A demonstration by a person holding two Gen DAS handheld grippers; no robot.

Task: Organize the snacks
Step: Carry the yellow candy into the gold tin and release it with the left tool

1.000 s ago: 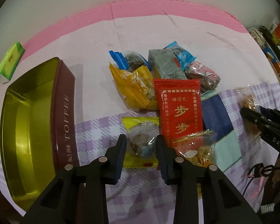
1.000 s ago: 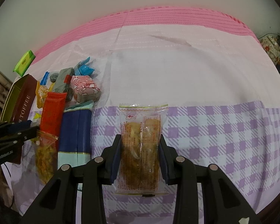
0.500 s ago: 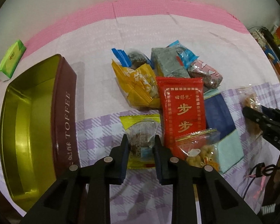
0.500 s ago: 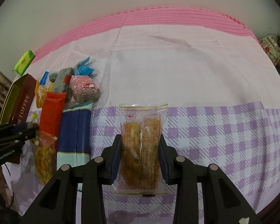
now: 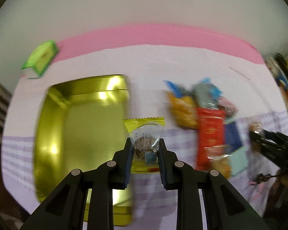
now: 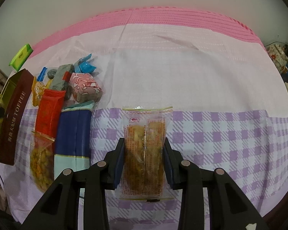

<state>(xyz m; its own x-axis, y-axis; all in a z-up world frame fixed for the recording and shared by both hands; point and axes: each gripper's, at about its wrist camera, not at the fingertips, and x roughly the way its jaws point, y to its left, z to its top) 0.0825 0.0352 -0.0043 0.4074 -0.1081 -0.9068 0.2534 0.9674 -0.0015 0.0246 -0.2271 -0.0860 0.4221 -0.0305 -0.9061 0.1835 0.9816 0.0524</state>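
- Left tool [image 5: 145, 147] — jaws closed against the sides of a yellow-edged snack packet [image 5: 145, 134] with a clear window showing a brown round sweet; the packet is raised off the cloth, just right of the open tin.
- Toffee tin [image 5: 80, 134] — gold inside, maroon outer wall lettered "TOFFEE" in the right wrist view [image 6: 13, 120]; open, at the left of the worktop.
- Right tool [image 6: 144, 161] — jaws closed on the sides of a clear packet of golden-brown biscuits [image 6: 145, 149], held lengthwise over the purple-checked cloth [image 6: 220, 134].
- Snack pile between tin and right tool — red packet [image 6: 49, 113], navy-and-pale-blue packet [image 6: 73, 134], clear bag of yellow puffs [image 6: 41, 163], pink patterned block [image 6: 85, 88], grey wrapped bar [image 6: 60, 78], blue-wrapped sweets [image 6: 85, 65], orange packet [image 6: 38, 92]; packed touching or overlapping.
- Green tissue pack [image 6: 21, 56] — on the pink edge of the worktop, behind the tin and apart from the pile.
- Left wrist view is motion-blurred; pile detail is unreadable there.
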